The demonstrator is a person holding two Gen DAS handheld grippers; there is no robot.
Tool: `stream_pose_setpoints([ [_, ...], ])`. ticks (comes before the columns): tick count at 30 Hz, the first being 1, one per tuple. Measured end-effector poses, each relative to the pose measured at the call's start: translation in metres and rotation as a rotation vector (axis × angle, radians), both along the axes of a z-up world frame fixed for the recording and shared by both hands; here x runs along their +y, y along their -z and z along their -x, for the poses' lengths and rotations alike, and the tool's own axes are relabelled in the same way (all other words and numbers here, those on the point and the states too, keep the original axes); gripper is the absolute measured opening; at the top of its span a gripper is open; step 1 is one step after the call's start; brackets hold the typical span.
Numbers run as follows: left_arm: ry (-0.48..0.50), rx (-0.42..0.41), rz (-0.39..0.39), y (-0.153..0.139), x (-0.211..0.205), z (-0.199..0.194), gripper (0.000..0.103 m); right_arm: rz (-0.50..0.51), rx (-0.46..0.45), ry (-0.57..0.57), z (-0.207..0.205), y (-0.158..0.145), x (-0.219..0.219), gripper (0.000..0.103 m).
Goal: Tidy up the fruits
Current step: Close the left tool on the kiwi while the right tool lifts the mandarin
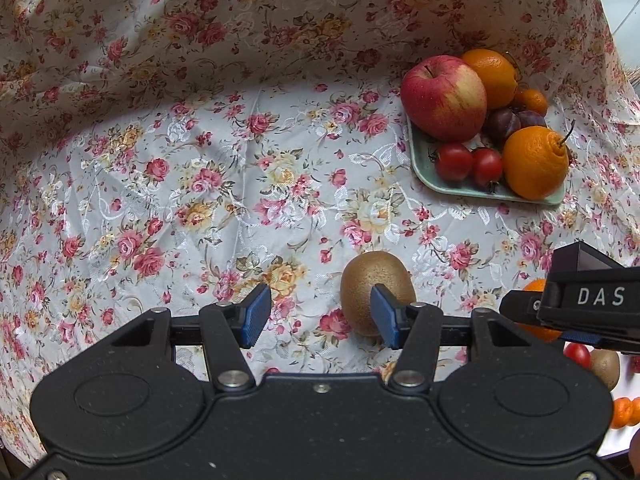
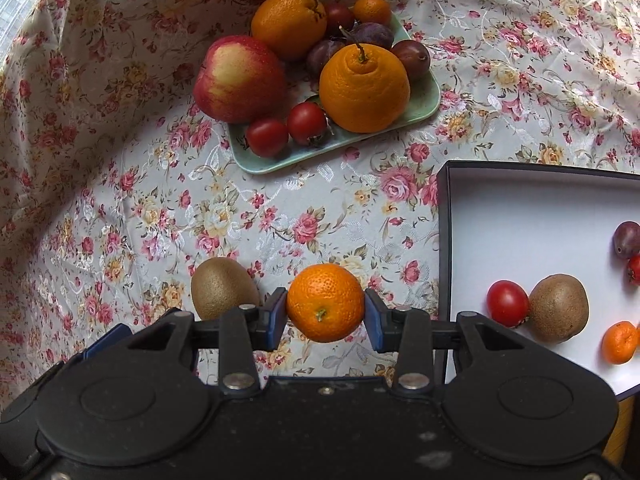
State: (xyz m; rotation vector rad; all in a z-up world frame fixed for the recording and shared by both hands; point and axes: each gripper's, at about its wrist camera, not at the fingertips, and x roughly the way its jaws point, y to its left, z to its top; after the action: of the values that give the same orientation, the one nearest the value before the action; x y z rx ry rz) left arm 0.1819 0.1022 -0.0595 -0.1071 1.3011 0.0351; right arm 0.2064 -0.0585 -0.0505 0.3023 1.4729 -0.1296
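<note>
My right gripper (image 2: 325, 307) is shut on a small mandarin (image 2: 325, 302), held above the flowered cloth beside the white box (image 2: 520, 216). A brown kiwi (image 2: 222, 288) lies on the cloth to its left. In the left wrist view my left gripper (image 1: 320, 316) is open with nothing between its pads; that kiwi (image 1: 374, 280) lies just beyond its right finger (image 1: 386, 316). The right gripper's body (image 1: 588, 300) shows at the right edge there, with the mandarin (image 1: 536, 286) partly hidden behind it. The green tray (image 2: 424, 100) at the back carries an apple (image 2: 240, 78), two oranges, plums and cherry tomatoes.
Inside the white box lie a kiwi (image 2: 558, 308), a cherry tomato (image 2: 507, 303), a small mandarin (image 2: 619, 342) and a plum (image 2: 627, 238). The flowered cloth (image 1: 200, 184) rises in folds at the back and left. The box wall (image 2: 444, 240) stands close to the right of the held mandarin.
</note>
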Motion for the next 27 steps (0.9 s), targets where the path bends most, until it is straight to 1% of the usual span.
stream_pose_setpoints([
  [5, -0.01, 0.008, 0.008, 0.006, -0.008, -0.009, 0.06, 0.001, 0.001, 0.029, -0.003, 0.001, -0.011, 0.041],
  [9, -0.009, 0.014, 0.001, 0.011, -0.013, -0.015, 0.06, 0.017, -0.014, 0.049, -0.006, -0.001, -0.017, 0.041],
  [13, -0.009, 0.008, -0.001, 0.014, -0.014, -0.02, 0.061, 0.012, -0.028, 0.087, -0.008, -0.005, -0.025, 0.041],
  [17, -0.009, 0.002, -0.005, 0.017, -0.015, -0.023, 0.061, 0.013, -0.04, 0.091, -0.011, -0.008, -0.029, 0.041],
  [27, 0.01, 0.012, -0.009, 0.028, -0.027, -0.028, 0.062, -0.015, -0.032, 0.093, -0.017, -0.007, -0.031, 0.041],
])
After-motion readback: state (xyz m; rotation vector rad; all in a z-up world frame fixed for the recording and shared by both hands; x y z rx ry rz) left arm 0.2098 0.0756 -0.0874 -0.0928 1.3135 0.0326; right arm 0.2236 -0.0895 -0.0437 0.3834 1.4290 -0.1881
